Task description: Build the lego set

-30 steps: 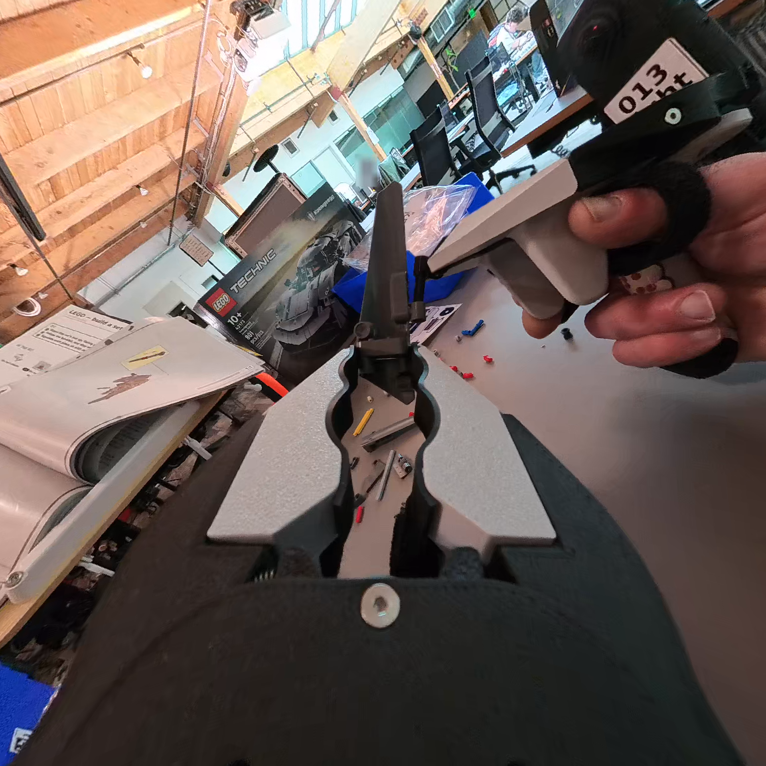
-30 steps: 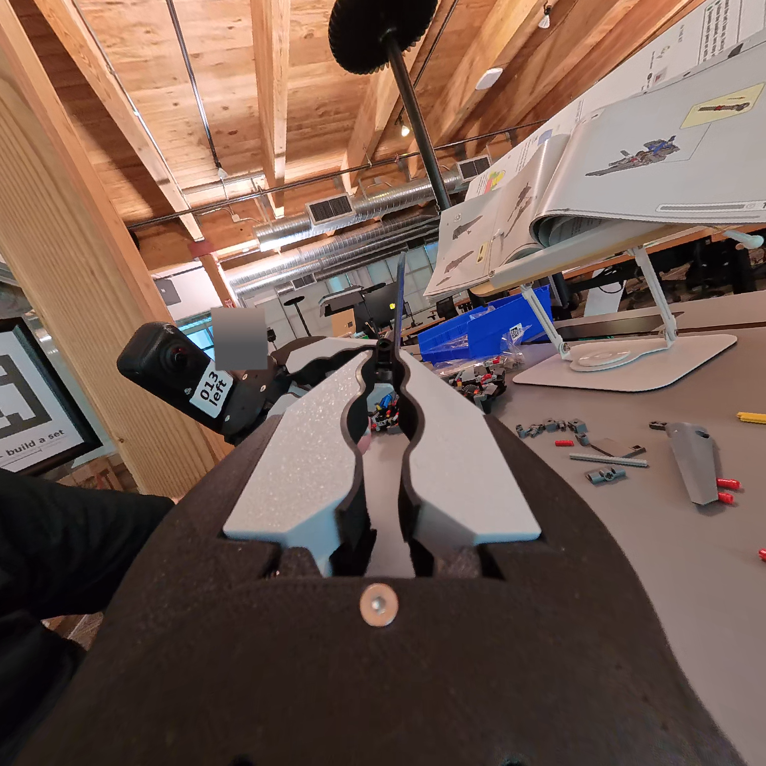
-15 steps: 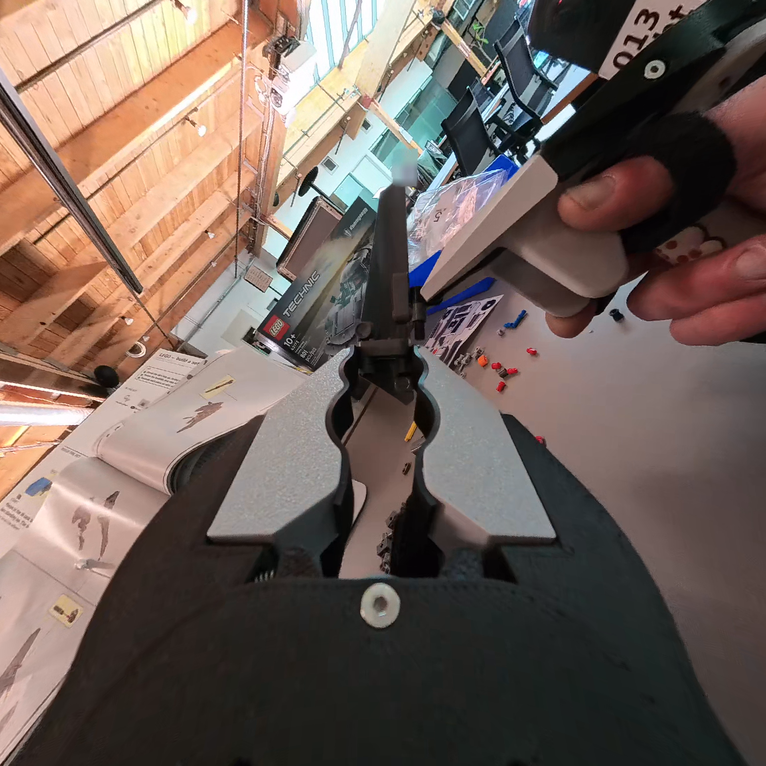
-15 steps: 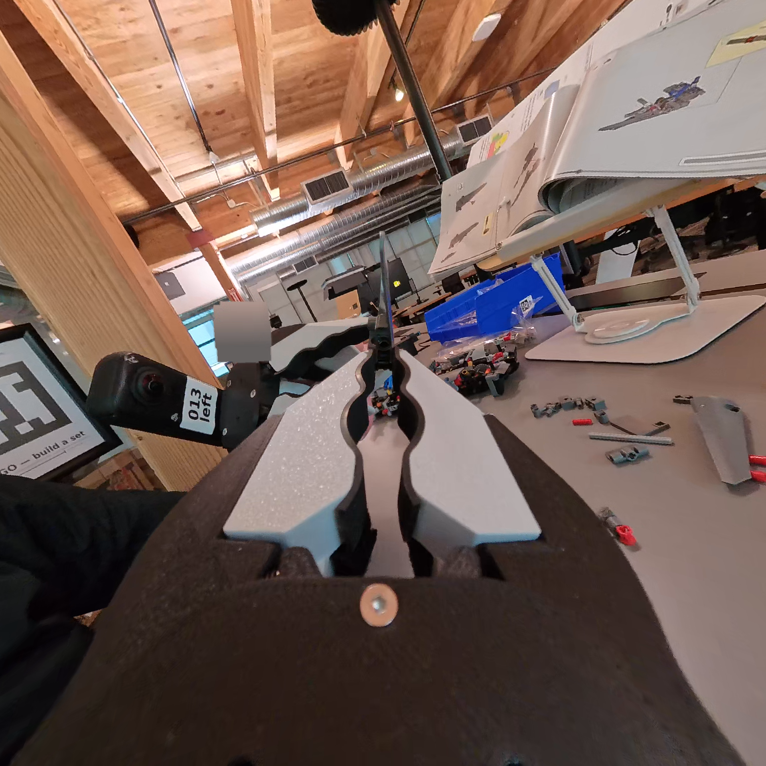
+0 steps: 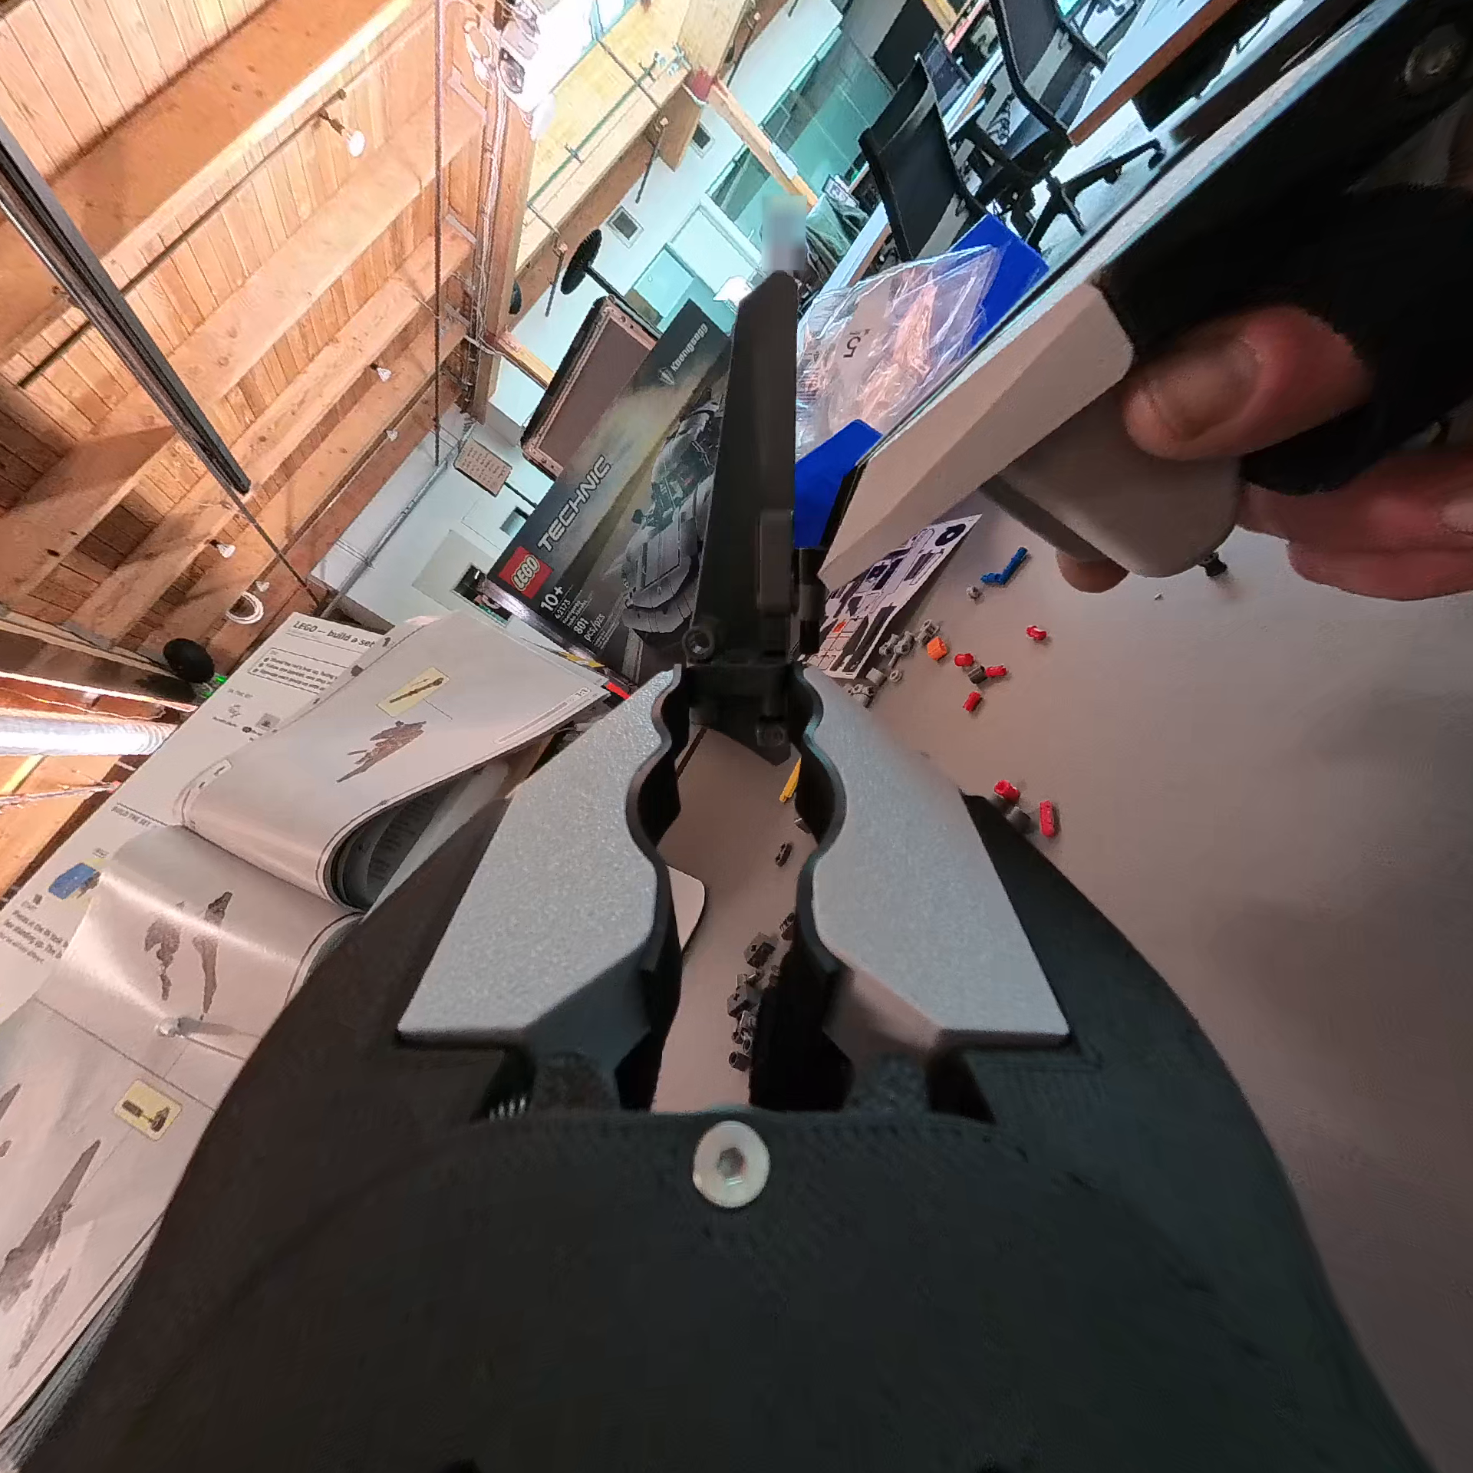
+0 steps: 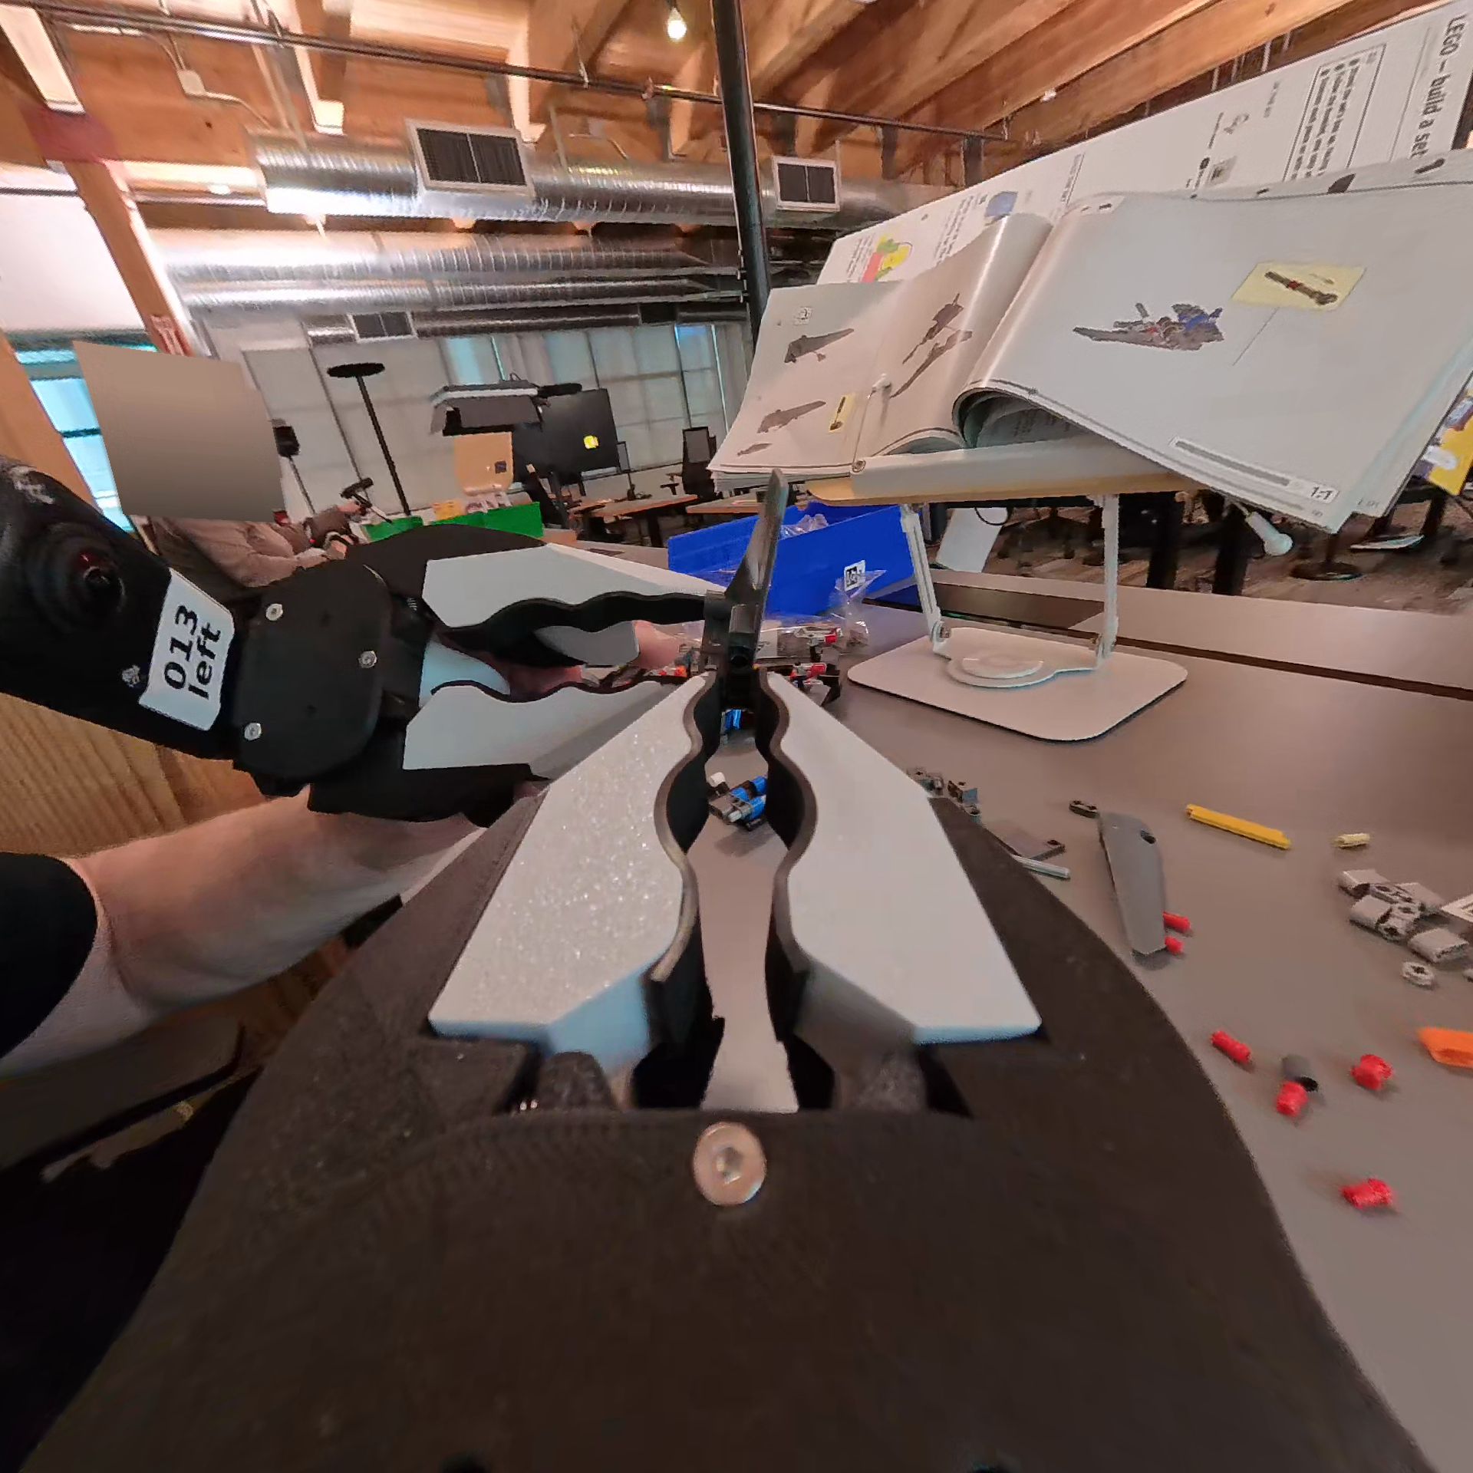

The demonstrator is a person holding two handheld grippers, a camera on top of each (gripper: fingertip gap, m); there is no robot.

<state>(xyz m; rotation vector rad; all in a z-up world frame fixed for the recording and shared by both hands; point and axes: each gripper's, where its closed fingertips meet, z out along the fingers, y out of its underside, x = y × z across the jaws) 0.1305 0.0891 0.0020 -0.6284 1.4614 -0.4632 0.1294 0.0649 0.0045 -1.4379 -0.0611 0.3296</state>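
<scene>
Both grippers' fingers clamped on dark lego assembly (image 5: pixel 749 510); blue bin (image 6: pixel 805 550) holds clear parts bags (image 5: pixel 885 335).

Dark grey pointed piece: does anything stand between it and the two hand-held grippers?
Nothing visible does. The left hand-held gripper and the right hand-held gripper both grip the dark grey pointed piece directly.

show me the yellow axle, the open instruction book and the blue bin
yellow axle (image 6: pixel 1237 826), right wrist view, middle of the rod lying on the table
open instruction book (image 6: pixel 1196 351), right wrist view, the right-hand page on the stand
blue bin (image 6: pixel 829 550), right wrist view, its front wall behind the dark held piece
</scene>
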